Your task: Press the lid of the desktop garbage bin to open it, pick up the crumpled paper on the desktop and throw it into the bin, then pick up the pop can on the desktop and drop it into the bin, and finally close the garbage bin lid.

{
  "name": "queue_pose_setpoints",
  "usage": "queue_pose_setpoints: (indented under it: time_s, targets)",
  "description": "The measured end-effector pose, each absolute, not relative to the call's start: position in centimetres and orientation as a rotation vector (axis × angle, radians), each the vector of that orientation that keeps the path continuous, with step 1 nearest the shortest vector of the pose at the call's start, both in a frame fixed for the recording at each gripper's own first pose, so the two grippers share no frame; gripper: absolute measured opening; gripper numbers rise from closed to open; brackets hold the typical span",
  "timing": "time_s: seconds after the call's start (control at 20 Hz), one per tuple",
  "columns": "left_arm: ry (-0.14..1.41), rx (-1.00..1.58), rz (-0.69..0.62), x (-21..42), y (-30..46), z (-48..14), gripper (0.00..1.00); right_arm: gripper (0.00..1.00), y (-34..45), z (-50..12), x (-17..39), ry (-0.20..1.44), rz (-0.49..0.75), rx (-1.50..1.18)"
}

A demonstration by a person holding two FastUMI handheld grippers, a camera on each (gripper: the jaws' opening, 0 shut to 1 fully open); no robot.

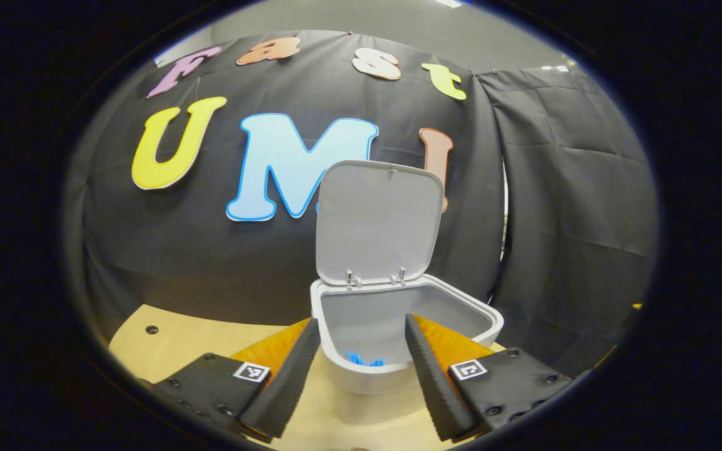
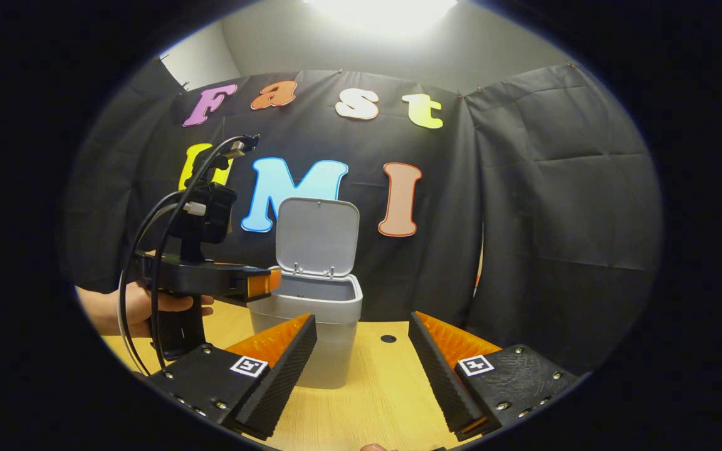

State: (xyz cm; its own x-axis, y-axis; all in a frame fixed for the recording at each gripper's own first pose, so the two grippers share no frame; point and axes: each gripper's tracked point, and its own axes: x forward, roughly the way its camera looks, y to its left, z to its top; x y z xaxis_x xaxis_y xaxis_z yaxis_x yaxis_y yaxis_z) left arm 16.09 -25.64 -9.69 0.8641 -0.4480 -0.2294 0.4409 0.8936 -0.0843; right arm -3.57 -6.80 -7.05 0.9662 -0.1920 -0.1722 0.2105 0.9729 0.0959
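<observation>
pale wooden tabletop [image 2: 386, 382] carries the grey plastic desktop bin [image 2: 311, 313], its hinged lid [image 2: 317, 238] upright and open. something blue [image 1: 364, 360] lies inside the bin. left gripper [image 1: 361, 369] hovers above the bin's rim, fingers wide, empty. right gripper [image 2: 361, 369] near the bin, fingers wide, empty.

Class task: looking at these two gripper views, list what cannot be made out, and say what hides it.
1. Bin contents, left gripper view: a blue patch between the left tongs; too little shows to name it.
2. Bin interior, right gripper view: rim hides it.
3. Left tongs' tips, right gripper view: behind the bin.
</observation>
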Motion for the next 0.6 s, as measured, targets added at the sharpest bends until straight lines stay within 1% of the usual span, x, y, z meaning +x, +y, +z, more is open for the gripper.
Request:
queue_pose_setpoints:
  time_s: [0.05,0.25,0.4,0.5,0.6]
  targets:
    - [0.242,-0.031,-0.454,15.7,-25.1,-9.5,0.92,0.94,-6.5,-6.9,-3.4,0.157,-0.184,0.115]
    - [0.208,-0.04,-0.408,13.6,-22.2,-7.8,0.95,0.95,-5.3,-6.6,-2.8,0.142,-0.115,0.103]
    - [0.155,-0.04,-0.37,11.8,-19.4,-6.1,0.95,0.94,-3.5,-6.9,-2.7,0.144,-0.06,0.123]
    - [0.126,-0.024,-0.351,10.8,-17.6,-5.4,0.95,0.95,-2.6,-7.1,-2.8,0.155,-0.044,0.126]
    - [0.118,-0.001,-0.333,9.7,-15.9,-5.3,0.95,0.95,-2.2,-7.2,-3.0,0.162,-0.054,0.118]
